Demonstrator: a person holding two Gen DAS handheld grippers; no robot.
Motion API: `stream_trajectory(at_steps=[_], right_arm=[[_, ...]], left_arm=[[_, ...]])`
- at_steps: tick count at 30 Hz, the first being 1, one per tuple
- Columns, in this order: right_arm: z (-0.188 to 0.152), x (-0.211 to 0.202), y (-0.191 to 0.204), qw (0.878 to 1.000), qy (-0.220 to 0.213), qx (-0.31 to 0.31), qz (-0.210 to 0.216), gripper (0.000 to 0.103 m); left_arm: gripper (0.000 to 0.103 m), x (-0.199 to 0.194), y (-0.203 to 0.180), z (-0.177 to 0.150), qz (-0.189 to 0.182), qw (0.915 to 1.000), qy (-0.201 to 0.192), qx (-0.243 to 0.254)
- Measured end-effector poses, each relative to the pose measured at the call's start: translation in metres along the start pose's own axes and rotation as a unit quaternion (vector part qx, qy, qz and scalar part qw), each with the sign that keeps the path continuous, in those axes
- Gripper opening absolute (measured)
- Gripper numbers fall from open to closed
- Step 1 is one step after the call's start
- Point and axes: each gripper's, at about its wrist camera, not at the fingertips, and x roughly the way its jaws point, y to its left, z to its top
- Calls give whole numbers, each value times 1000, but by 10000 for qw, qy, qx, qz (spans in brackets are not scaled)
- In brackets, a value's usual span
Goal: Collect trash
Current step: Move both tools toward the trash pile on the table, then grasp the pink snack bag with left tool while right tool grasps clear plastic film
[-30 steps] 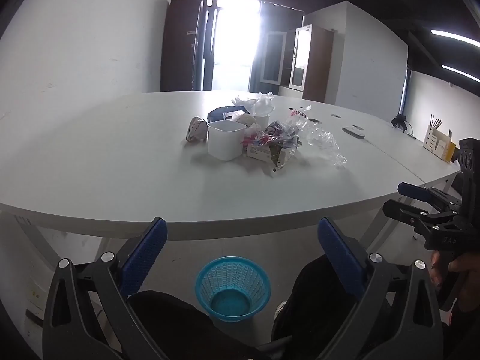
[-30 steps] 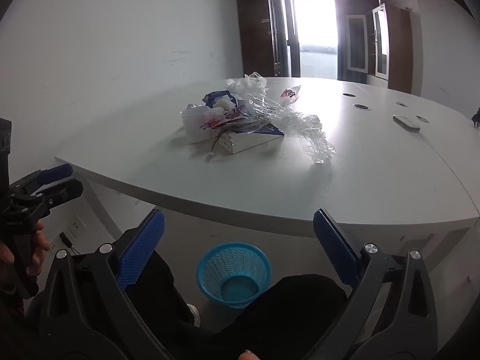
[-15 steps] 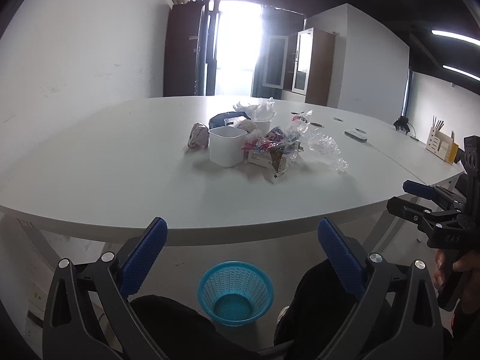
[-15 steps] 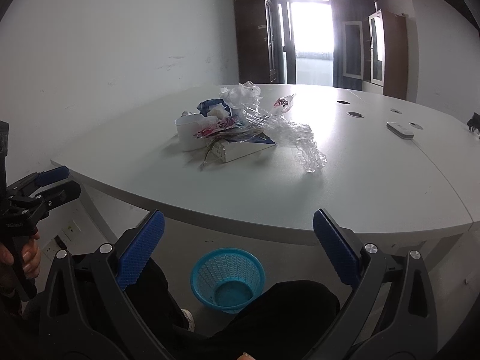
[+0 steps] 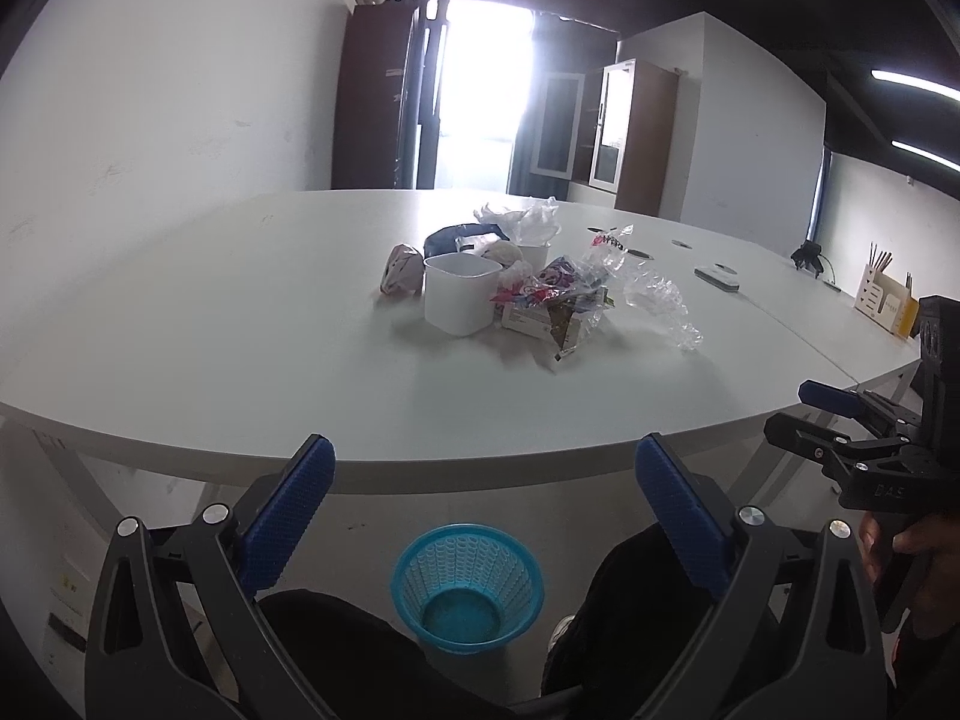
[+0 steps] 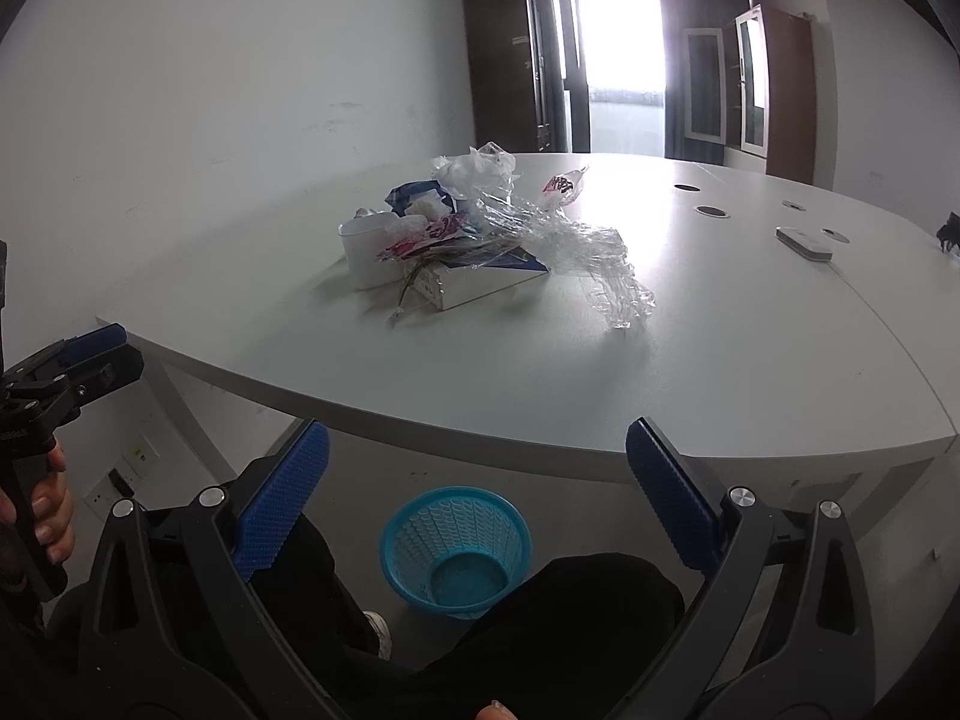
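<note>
Table [image 5: 240, 360] trash pile [image 5: 528, 288] now nearer.

The tabletop [image 5: 210, 324] was plain white, and so was the tub [image 5: 461, 294] in the litter pile. Beside it lay a pink-and-red printed wrapper [image 5: 540, 288], a dark blue bag [image 5: 462, 235] and clear, glinting plastic film [image 6: 600, 258]. Below the edge stood a basket [image 5: 467, 576] — bright turquoise, its wall a fine lattice. Each hand-held gripper — left [image 5: 489, 510], right [image 6: 477, 501] — was black with blue, dimpled pads [image 5: 288, 510]. The cabinets [image 5: 636, 132] at the back were brown.
</note>
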Motion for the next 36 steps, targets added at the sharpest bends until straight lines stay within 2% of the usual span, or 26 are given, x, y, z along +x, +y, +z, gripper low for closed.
stream_trajectory(at_steps=[4,11,16,19,21,26,36], right_arm=[[6,4,-5,10000,-34,-1,-15,95],[28,22,-32,9998,-59,129,-156,95],[45,43,-51,9996,62,166,-226,94],[53,59,-62,9993,198,186,-262,88],[58,69,-69,9990,280,190,-285,88],[72,96,-85,9983,479,201,-263,82],[81,145,-106,9947,989,285,-83,55]], left_arm=[[98,6,-4,4,44,9998,-10,169],[98,27,-12,24,-117,9994,-75,310],[98,53,-13,42,-286,9992,25,270],[98,69,-14,49,-355,9990,112,262],[97,79,-17,53,-373,9987,147,317],[91,108,-21,64,-418,9977,308,428],[69,163,-32,80,-391,9946,623,734]])
